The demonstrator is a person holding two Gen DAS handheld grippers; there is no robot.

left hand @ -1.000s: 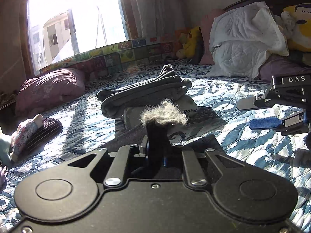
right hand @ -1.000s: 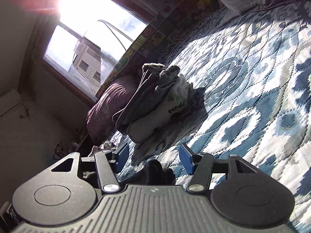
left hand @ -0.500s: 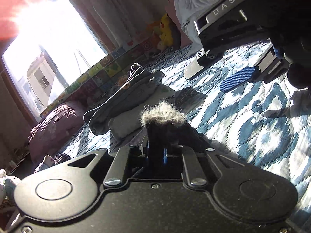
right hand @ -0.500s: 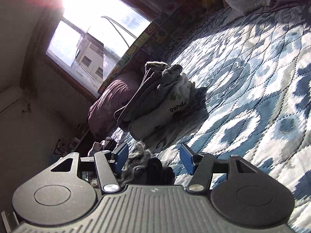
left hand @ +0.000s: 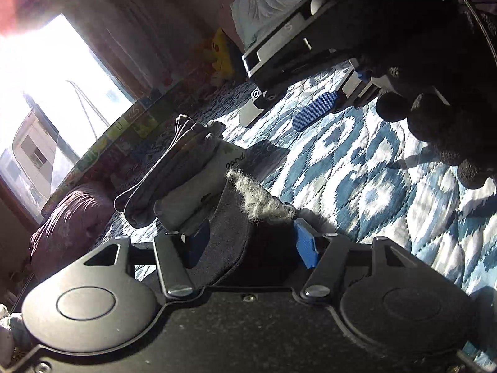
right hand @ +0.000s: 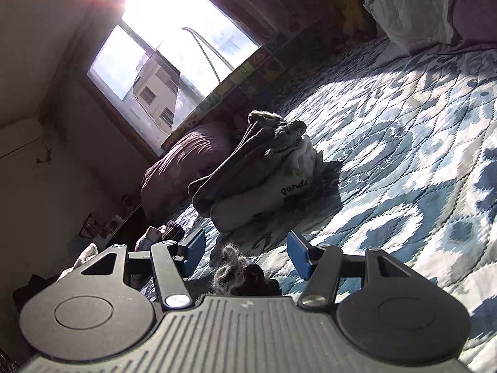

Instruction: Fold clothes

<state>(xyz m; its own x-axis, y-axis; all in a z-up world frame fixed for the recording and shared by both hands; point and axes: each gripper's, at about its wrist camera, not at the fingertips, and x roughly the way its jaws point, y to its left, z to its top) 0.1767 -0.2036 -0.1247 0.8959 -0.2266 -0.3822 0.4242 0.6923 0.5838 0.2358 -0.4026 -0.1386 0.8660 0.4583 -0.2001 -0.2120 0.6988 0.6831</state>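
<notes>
Left wrist view, right hand-held gripper (left hand: 284, 110) over quilt (left hand: 372, 168), folded stack (left hand: 186, 180) behind

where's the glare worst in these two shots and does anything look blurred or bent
Left wrist view: the sunlit window blows out white with a red flare in the corner; the gloved hand on the right gripper looks dark and soft. Right wrist view: the window flares pink above; its frame bows from fisheye; the folded grey and white clothes stack casts a hard shadow on the blue patterned quilt.
</notes>
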